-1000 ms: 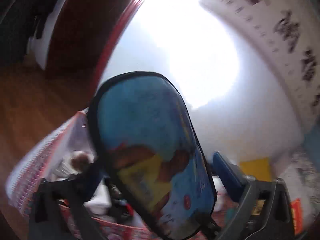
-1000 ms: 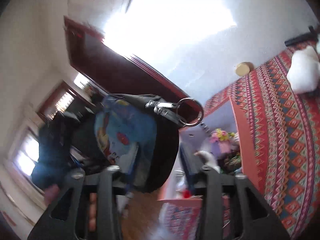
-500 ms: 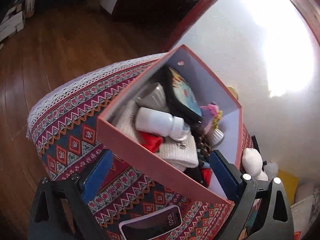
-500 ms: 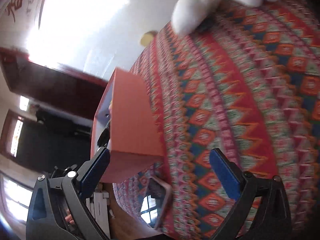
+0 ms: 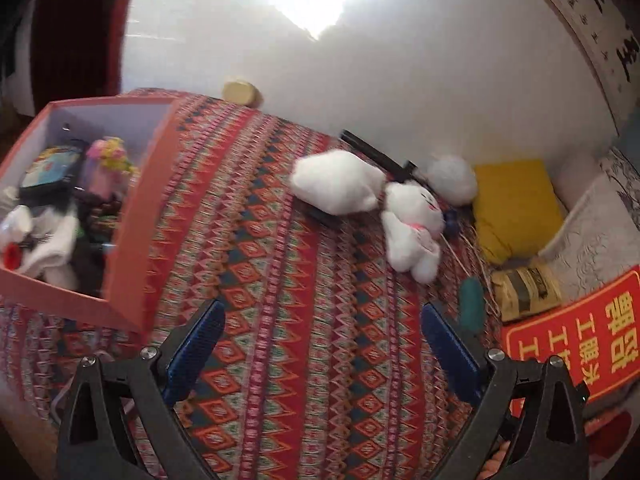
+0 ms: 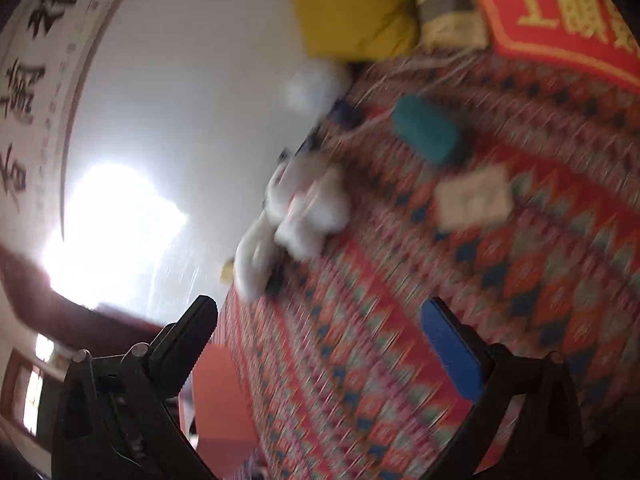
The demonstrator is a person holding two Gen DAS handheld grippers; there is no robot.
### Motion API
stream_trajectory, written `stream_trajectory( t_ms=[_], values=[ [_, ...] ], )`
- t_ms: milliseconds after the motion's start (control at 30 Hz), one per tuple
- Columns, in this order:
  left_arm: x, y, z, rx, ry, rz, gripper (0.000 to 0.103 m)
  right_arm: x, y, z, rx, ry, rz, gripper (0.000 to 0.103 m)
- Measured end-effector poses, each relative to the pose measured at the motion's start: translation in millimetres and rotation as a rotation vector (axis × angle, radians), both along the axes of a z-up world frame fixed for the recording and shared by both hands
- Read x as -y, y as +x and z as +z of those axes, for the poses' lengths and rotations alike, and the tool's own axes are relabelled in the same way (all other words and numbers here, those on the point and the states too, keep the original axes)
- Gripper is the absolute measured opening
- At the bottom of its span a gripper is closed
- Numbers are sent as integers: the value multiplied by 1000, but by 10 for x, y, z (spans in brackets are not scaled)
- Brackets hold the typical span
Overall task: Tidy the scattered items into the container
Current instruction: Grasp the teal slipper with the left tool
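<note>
Now both grippers, left and right, gape empty; approach the white plush toy, well apart from the box, squarely.

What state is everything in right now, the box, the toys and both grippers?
Box: open, partly filled.
Pouch: inside the box.
White plush toy: lying on the cloth, outside the box.
Teal case: lying on the cloth, outside the box.
Left gripper: open, empty.
Right gripper: open, empty.

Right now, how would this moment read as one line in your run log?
left gripper: open, empty | right gripper: open, empty | box: part filled | plush toy: loose on patterned cloth | teal item: loose
</note>
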State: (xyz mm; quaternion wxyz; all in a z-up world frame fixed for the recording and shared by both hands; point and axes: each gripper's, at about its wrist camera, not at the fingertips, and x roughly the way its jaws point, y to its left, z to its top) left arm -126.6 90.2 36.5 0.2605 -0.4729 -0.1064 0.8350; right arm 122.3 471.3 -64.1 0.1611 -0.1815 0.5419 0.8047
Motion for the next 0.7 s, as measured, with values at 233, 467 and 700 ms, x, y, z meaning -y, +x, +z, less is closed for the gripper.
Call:
stream_trajectory(
  t_ms=[233,467,700],
  values=[
    [-1660,-77,-642,218,87,-222,99,-1452,-13,-480,-61,-183,-63,101],
    [-3469,-436,-1350,392,98,-368,98,-1726,-807,-907,71,-86,82,87],
    [-4763,-533,-1811,342,37,-527,101,-1614,-1297,-1079,169,211,196,89]
  ],
)
